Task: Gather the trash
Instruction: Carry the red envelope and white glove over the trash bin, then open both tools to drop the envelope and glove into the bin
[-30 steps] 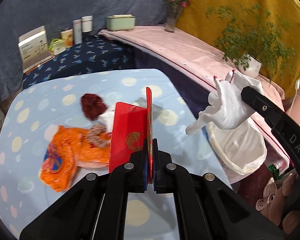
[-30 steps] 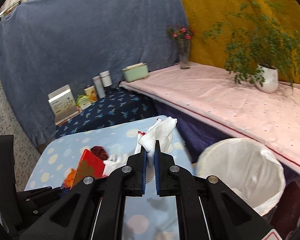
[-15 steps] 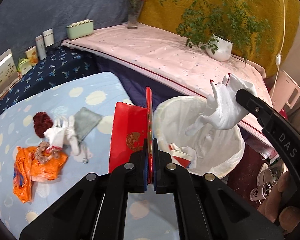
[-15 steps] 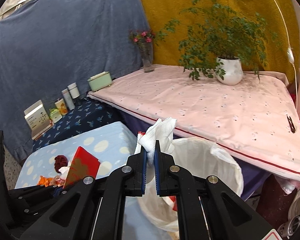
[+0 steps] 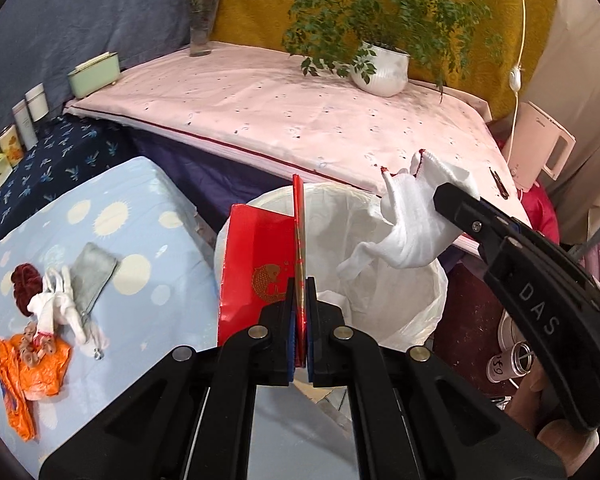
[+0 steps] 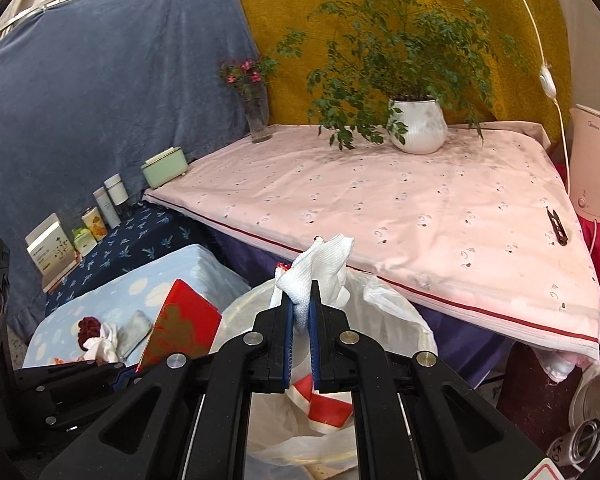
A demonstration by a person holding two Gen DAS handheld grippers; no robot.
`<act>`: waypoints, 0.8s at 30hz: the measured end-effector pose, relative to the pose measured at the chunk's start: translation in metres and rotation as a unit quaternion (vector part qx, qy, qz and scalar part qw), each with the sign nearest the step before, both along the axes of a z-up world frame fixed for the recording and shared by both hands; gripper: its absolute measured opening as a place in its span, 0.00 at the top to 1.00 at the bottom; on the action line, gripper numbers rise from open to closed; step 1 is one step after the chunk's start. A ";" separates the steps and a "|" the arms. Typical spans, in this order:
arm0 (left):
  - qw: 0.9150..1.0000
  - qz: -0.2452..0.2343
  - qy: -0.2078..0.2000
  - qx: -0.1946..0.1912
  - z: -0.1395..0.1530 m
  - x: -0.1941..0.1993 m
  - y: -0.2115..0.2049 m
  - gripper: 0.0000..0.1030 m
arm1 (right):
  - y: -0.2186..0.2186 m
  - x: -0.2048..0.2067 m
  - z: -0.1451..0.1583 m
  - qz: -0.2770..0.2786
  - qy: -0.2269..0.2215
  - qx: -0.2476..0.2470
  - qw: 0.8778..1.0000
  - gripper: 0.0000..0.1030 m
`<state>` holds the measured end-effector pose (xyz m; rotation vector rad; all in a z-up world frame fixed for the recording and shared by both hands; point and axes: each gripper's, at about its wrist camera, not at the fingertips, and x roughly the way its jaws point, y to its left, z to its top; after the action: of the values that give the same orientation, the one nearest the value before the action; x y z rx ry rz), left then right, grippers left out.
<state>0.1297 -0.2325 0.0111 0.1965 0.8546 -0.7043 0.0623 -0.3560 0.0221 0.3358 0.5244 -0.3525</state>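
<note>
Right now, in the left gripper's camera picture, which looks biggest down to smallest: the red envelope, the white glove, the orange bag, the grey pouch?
1. red envelope, though it sits nearest the lens, which flatters it
2. white glove and orange bag: too alike to rank
3. grey pouch, plainly smallest
</note>
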 end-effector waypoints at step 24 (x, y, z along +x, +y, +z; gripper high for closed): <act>0.999 0.036 -0.019 -0.001 -0.005 0.007 0.012 0.37 | 0.007 0.003 -0.002 -0.010 -0.001 -0.013 1.000 0.53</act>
<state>0.1368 -0.2206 0.0062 0.1757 0.8210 -0.6322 0.0654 -0.3492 0.0199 0.3164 0.5151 -0.3775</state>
